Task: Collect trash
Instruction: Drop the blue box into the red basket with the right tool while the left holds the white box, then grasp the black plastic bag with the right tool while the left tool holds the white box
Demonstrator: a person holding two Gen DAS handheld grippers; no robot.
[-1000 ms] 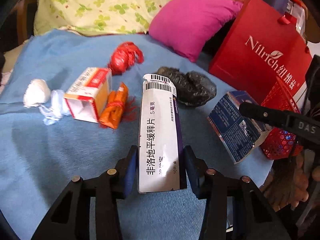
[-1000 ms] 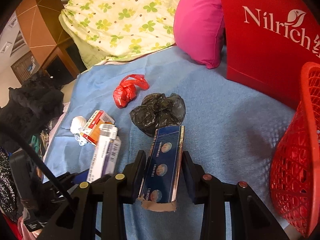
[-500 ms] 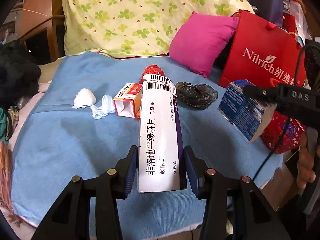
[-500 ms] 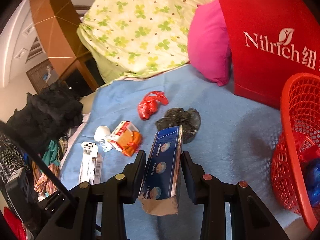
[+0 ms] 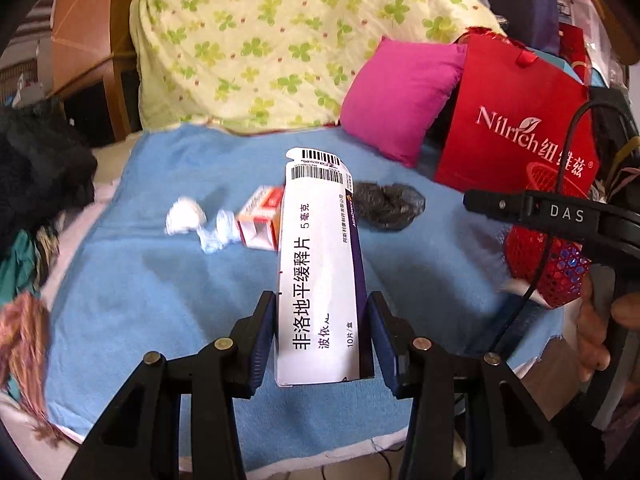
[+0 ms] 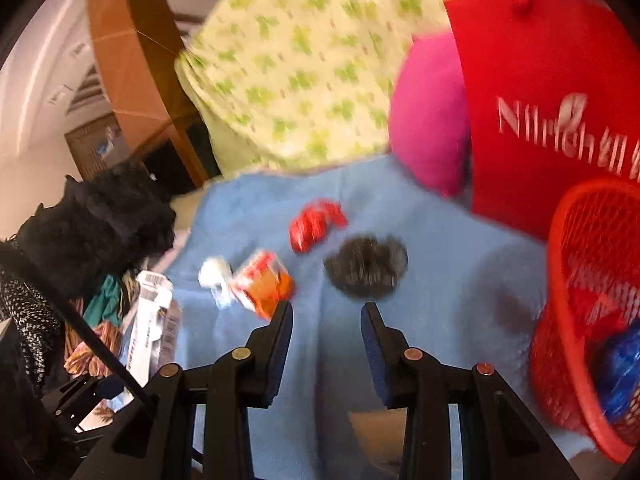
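A: The left gripper [image 5: 322, 336] pinches the white medicine box [image 5: 320, 276] above the blue blanket's [image 5: 132, 280] near edge; the right gripper [image 6: 326, 320] gapes empty.

B: It should carry the box over the red mesh basket [image 6: 560, 264] at the blanket's right edge before releasing; something blue, blurred, seemingly lies inside.

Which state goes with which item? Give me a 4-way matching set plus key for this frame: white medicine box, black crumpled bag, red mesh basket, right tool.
Items:
1. long white cardboard medicine box
2. crumpled black plastic bag
3. red mesh plastic basket
4. right tool

States:
A. open, holding nothing
B. lying on the blue blanket
C. clamped in the left tool
D. already has trash inside

Pairs: 1-C, 2-B, 3-D, 4-A
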